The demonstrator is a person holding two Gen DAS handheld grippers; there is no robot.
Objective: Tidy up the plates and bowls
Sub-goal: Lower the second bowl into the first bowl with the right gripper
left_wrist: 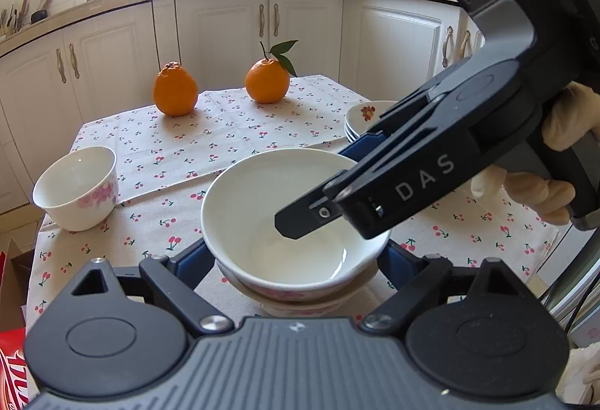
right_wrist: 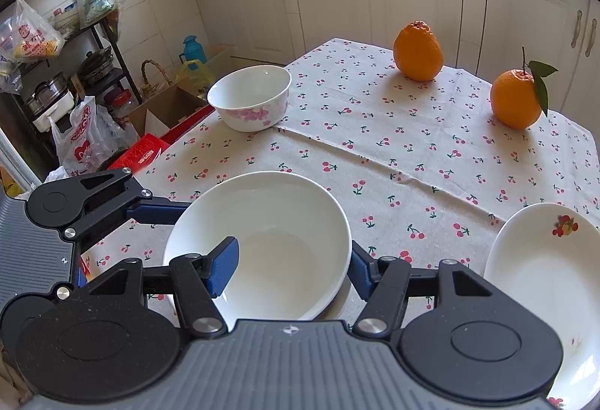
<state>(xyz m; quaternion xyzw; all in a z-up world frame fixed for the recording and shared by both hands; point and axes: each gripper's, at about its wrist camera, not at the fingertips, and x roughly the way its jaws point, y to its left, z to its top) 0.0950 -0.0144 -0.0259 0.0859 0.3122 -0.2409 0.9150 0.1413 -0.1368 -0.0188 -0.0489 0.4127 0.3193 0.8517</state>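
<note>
Two grippers are placed at the wide white ceramic bowl [right_wrist: 258, 245]. Its rim is clamped by the right gripper [right_wrist: 296, 269], one pad inside and one outside. The left gripper [left_wrist: 300, 260] is spread around the bowl wall; contact cannot be told. Below it another flowered bowl [left_wrist: 300, 301] is seen. If the rim slips, the bowl could drop and chip.

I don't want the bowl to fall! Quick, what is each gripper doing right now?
Left gripper: closed on the sides of the big white bowl, holding it.
Right gripper: closed on the same bowl's wall, one finger inside.
</note>
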